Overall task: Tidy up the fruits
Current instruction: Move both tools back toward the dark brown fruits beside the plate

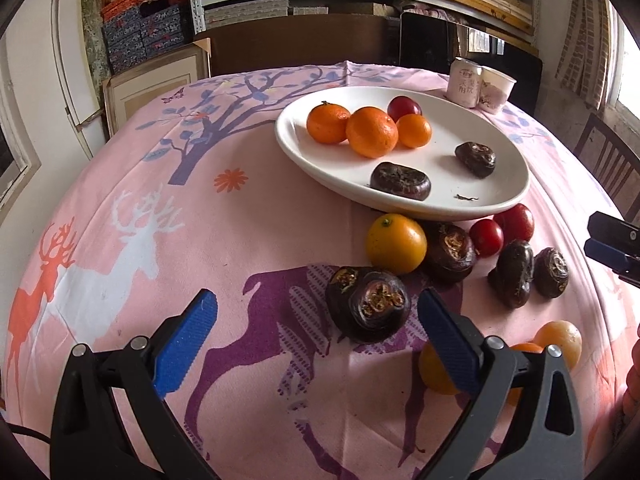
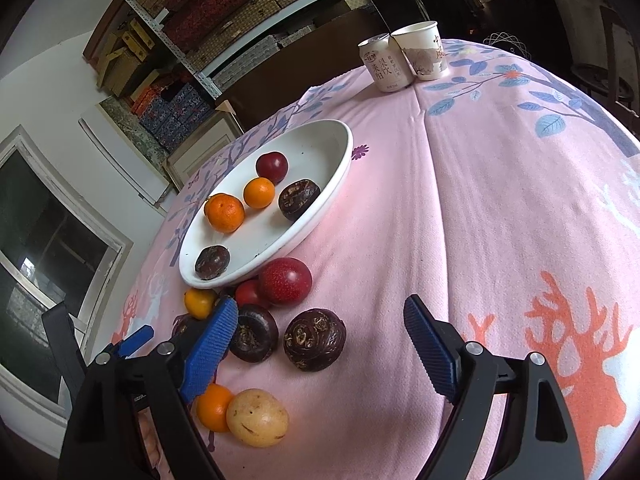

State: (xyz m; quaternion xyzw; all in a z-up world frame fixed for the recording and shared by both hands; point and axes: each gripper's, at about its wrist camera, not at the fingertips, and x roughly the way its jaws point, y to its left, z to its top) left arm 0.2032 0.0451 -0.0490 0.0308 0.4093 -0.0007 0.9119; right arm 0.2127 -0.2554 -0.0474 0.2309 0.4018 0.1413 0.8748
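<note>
A white oval plate (image 1: 504, 196) (image 2: 336, 184) holds three oranges (image 1: 371, 131), a red plum (image 1: 404, 107) and two dark water chestnuts (image 1: 400, 181). On the pink cloth in front of it lie an orange (image 1: 396, 243), red plums (image 1: 514, 222) (image 2: 285, 281) and several dark water chestnuts (image 1: 368, 303) (image 2: 314, 339). My left gripper (image 1: 318, 322) is open and empty, its right finger just beside a chestnut. My right gripper (image 2: 320, 330) is open and empty, with a chestnut between its fingers. A yellow fruit (image 2: 257, 417) and an orange (image 2: 213, 407) lie near its left finger.
A drink can (image 2: 383, 65) (image 1: 464, 82) and a paper cup (image 2: 423, 50) (image 1: 496, 90) stand at the table's far side. Shelves with boxes fill the wall behind. A wooden chair (image 1: 608, 160) stands at the right. The right gripper's blue tips (image 1: 612, 244) show at the left view's edge.
</note>
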